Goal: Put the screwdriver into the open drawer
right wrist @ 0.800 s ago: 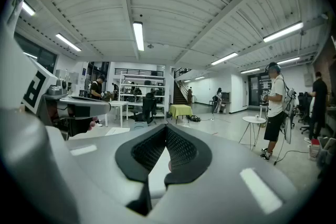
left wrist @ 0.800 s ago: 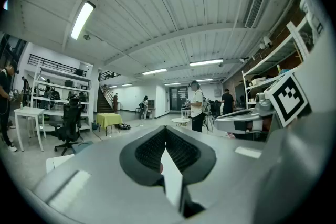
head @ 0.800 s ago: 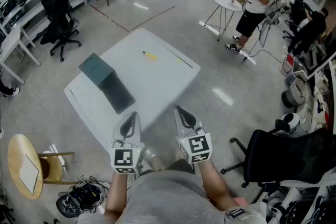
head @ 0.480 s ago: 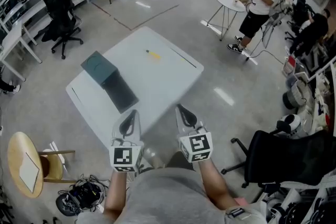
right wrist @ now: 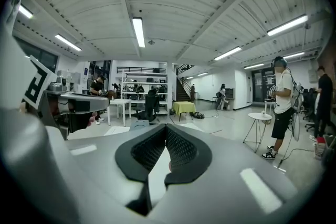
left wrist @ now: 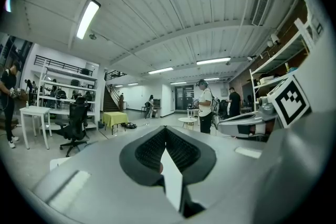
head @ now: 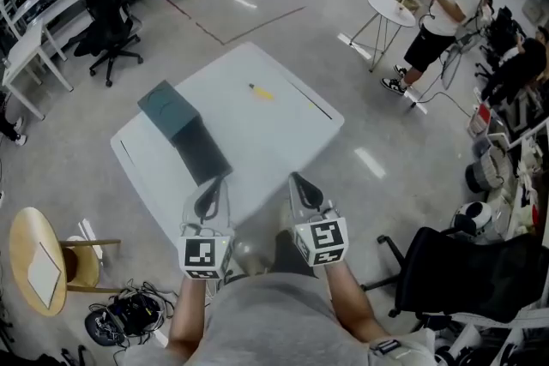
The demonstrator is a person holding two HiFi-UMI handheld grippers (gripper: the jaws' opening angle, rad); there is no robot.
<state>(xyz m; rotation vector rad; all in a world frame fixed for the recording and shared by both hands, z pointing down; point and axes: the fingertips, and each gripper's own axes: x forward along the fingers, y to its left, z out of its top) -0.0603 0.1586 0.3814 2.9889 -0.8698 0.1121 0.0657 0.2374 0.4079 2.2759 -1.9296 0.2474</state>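
Observation:
A small yellow screwdriver [head: 262, 93] lies on the far part of the white table [head: 283, 141]. At the table's left stands a dark teal drawer box [head: 165, 108], its dark drawer [head: 204, 153] pulled out towards me. My left gripper [head: 211, 189] and right gripper [head: 301, 183] hover side by side over the table's near edge, well short of the screwdriver. Both are shut with nothing between the fingers. In the left gripper view the left gripper [left wrist: 165, 132] has its pads meeting, and in the right gripper view the right gripper [right wrist: 166, 131] does too; both views look level across the room.
Around the table there is grey floor. A wooden stool [head: 39, 260] and a cable pile [head: 129, 319] sit at the lower left, and a black office chair [head: 459, 257] at the lower right. Farther off are another chair [head: 110, 9], a round white table [head: 393, 11] and a standing person [head: 446, 4].
The head view has shifted a little, so the table and drawer box sit slightly lower and to the right in the picture. Both grippers stay shut, side by side, in the same place.

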